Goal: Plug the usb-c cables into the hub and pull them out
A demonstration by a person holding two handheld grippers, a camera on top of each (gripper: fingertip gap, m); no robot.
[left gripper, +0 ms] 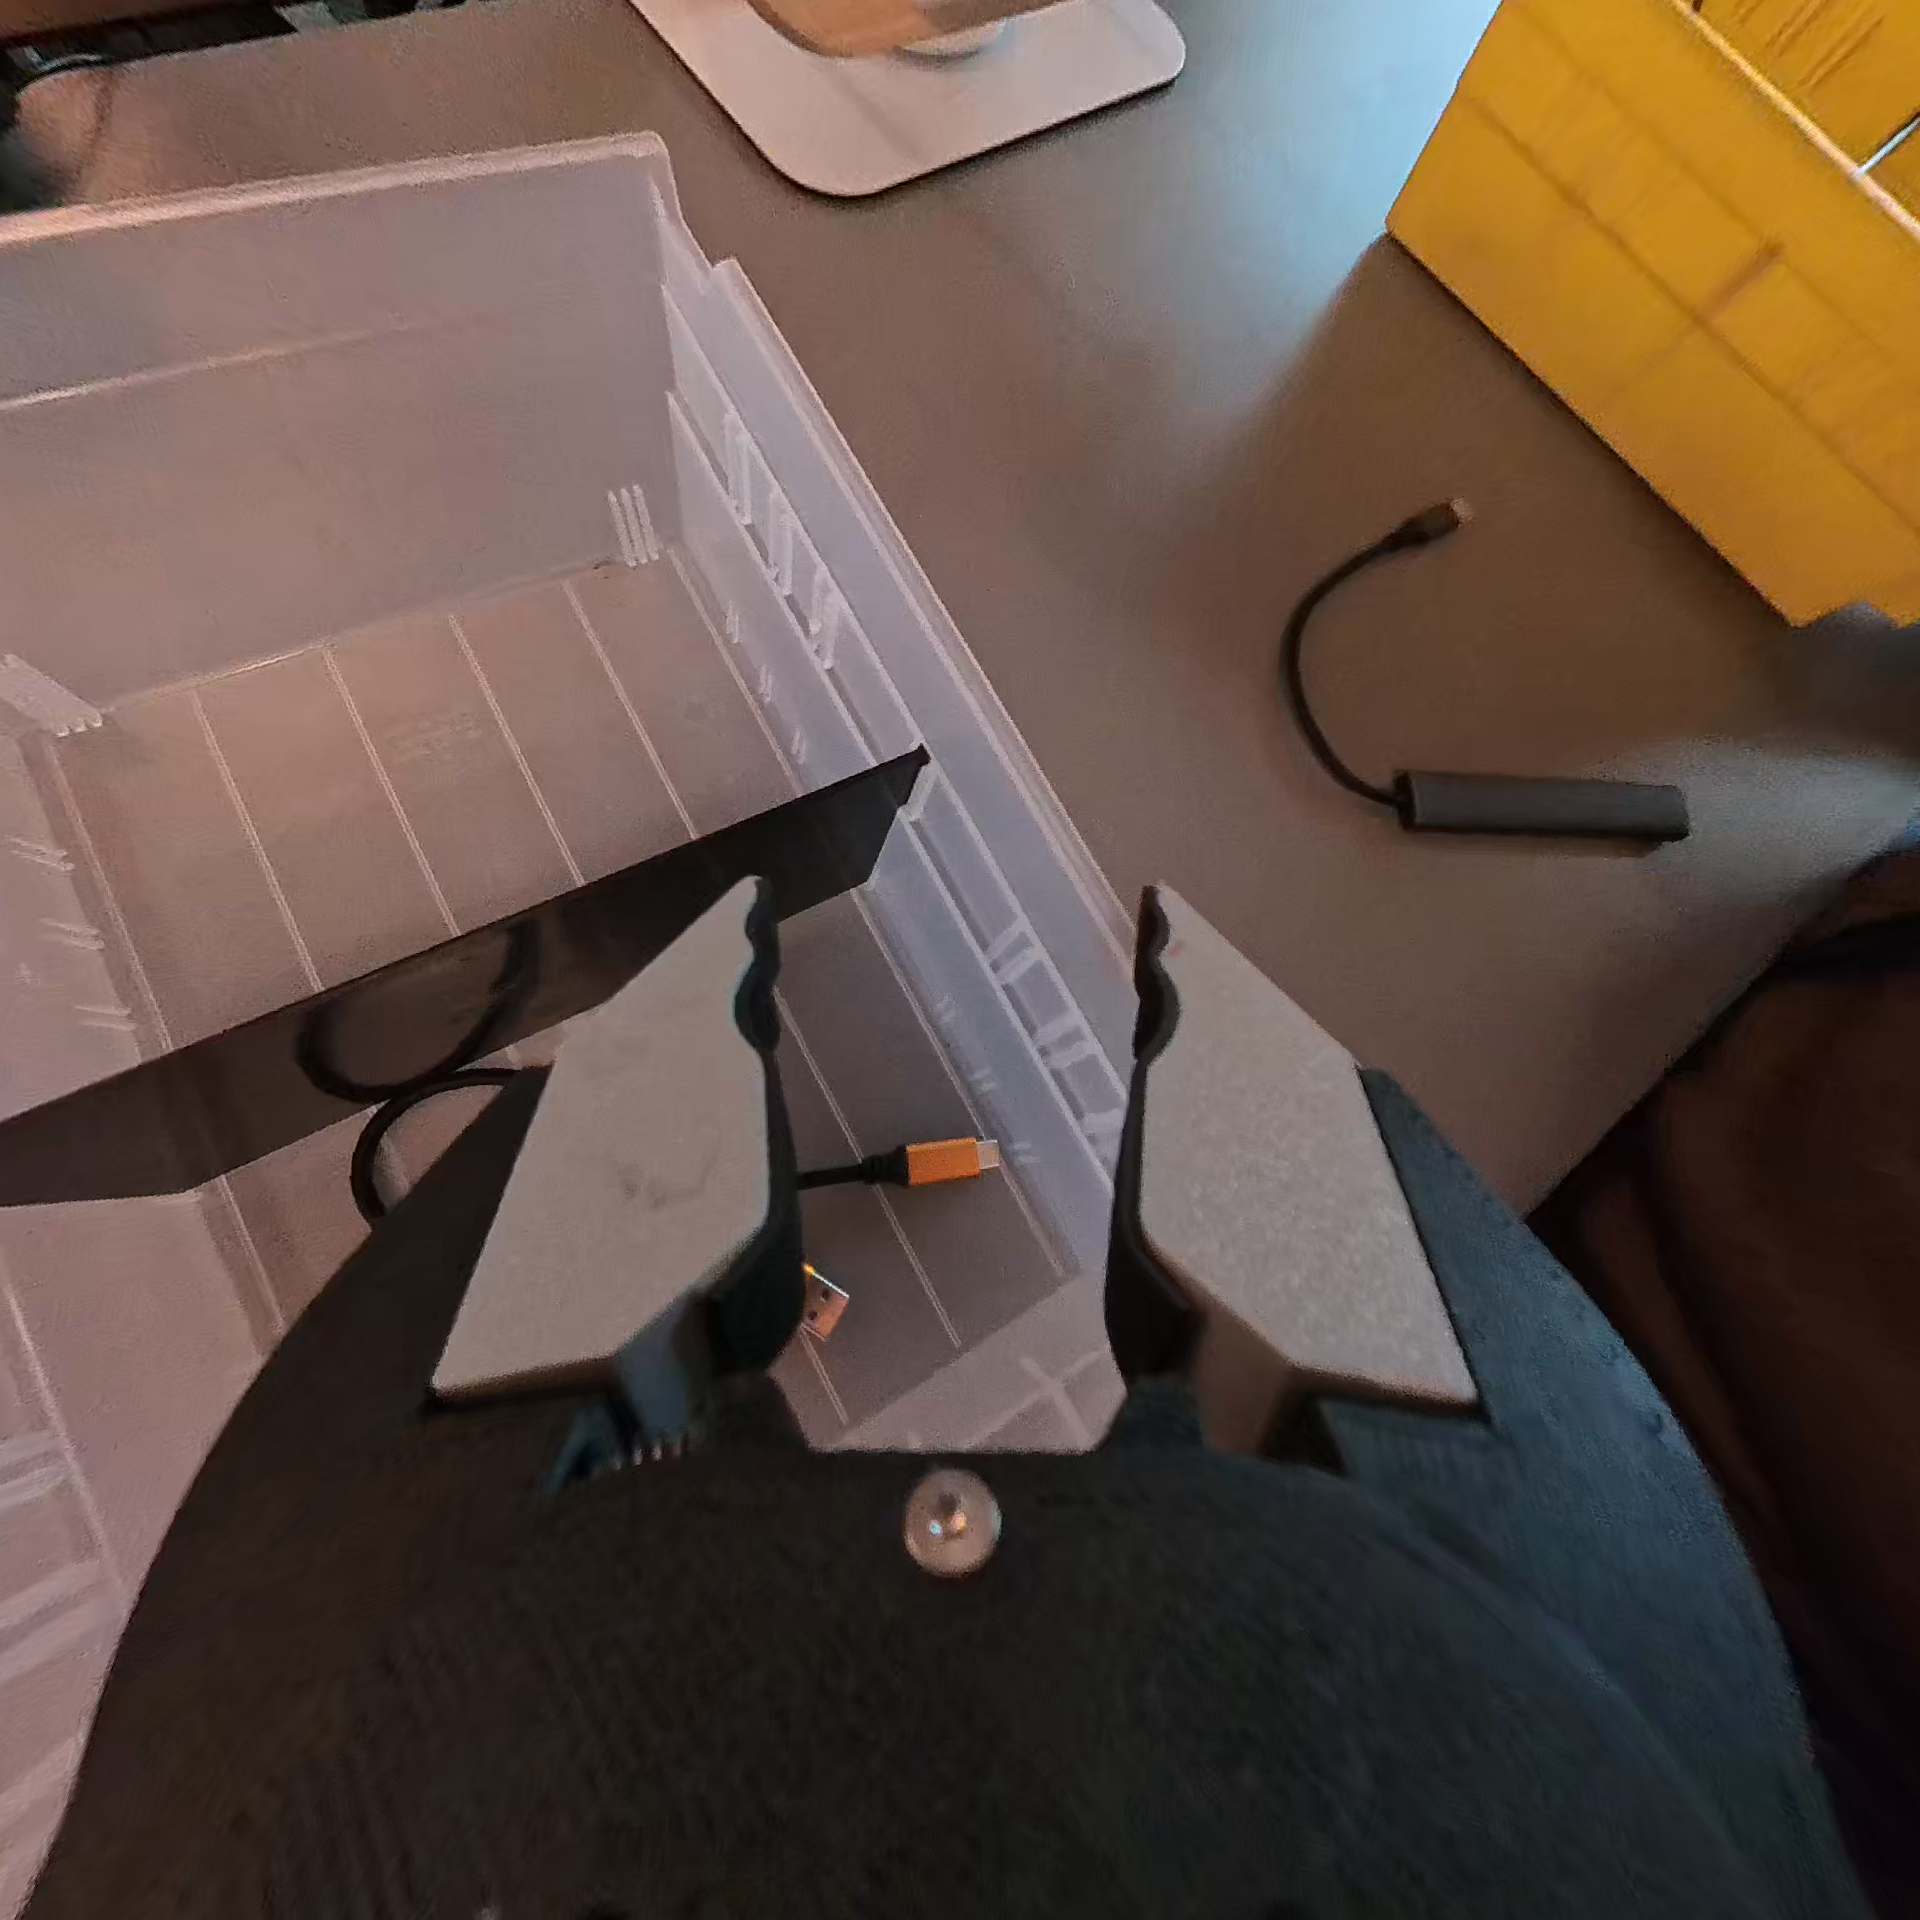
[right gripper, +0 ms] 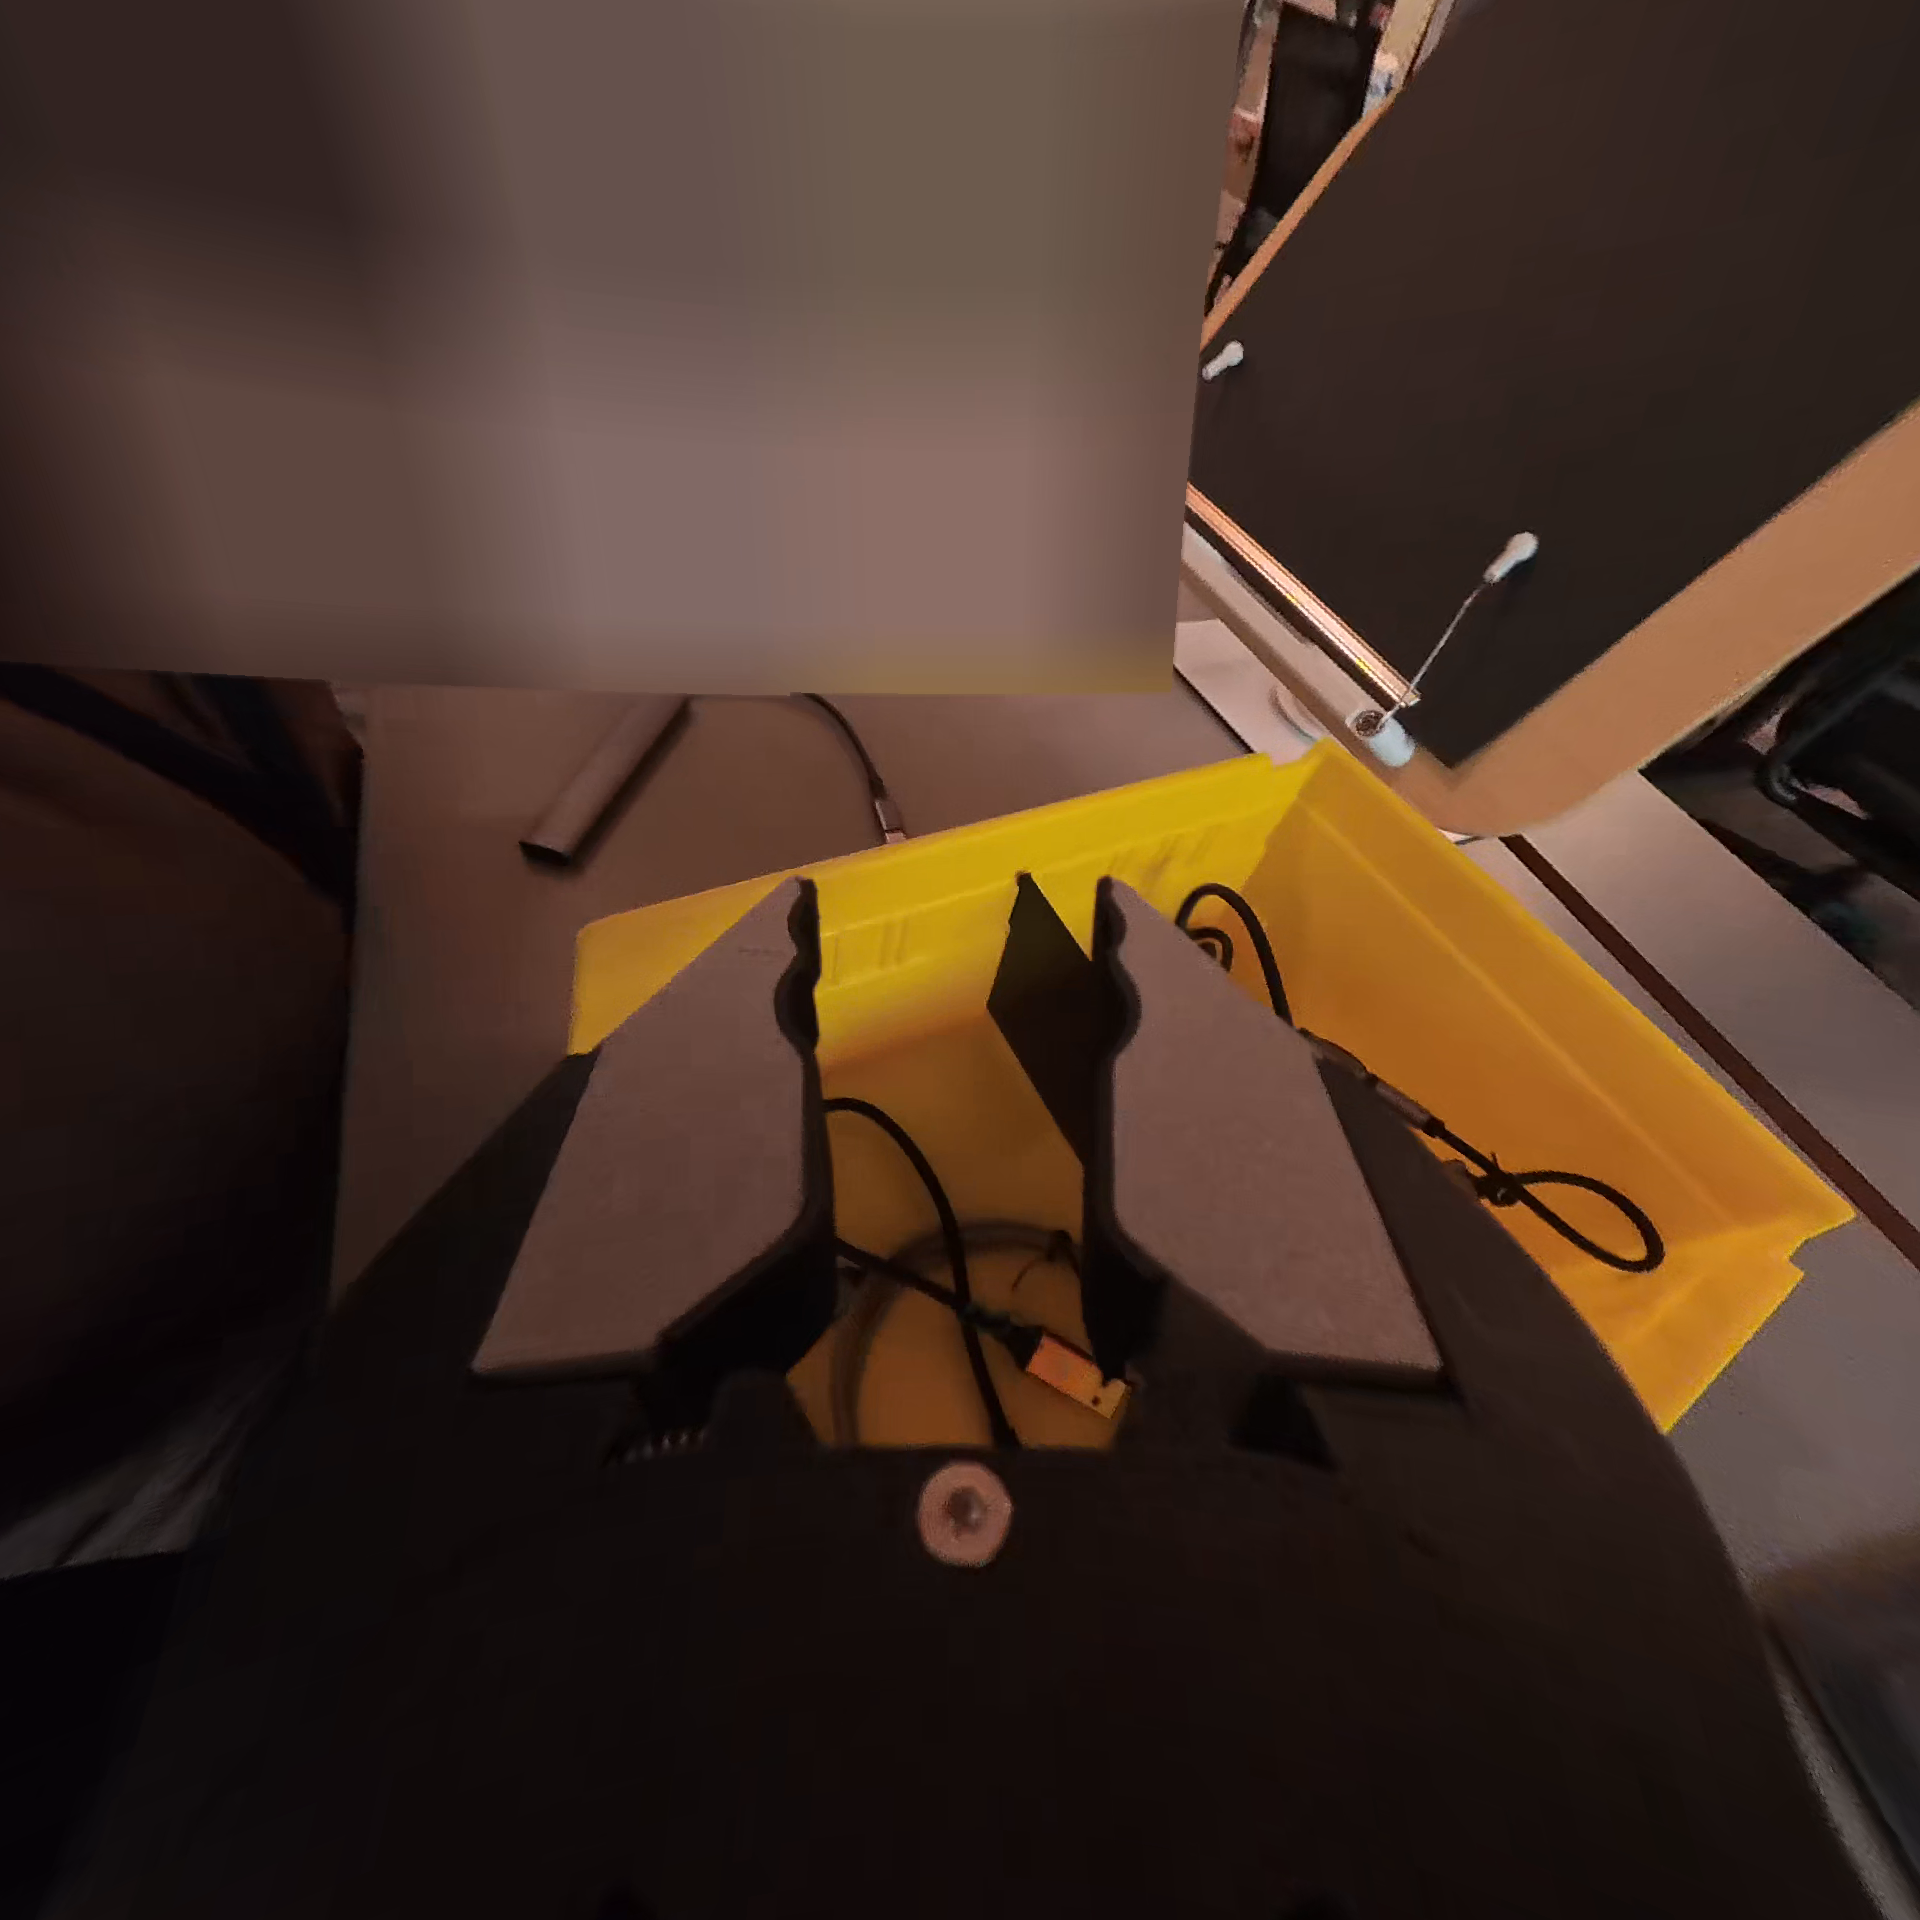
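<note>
A dark grey USB hub with a short black tail cable lies on the grey table, to the right of my left gripper; it also shows in the right wrist view. My left gripper is open and empty above a clear plastic bin. In that bin lies a black cable with an orange USB-C plug and a second orange plug. My right gripper is open and empty above a yellow bin that holds black cables and an orange plug.
A black divider crosses the clear bin. The yellow bin stands at the far right of the left wrist view. A white monitor base sits at the back. A black divider stands in the yellow bin. A dark panel hangs upper right. The left gripper's tips are roughly 50 cm from the right gripper's. Both grippers' tips are roughly 25 cm from the dark grey USB hub.
</note>
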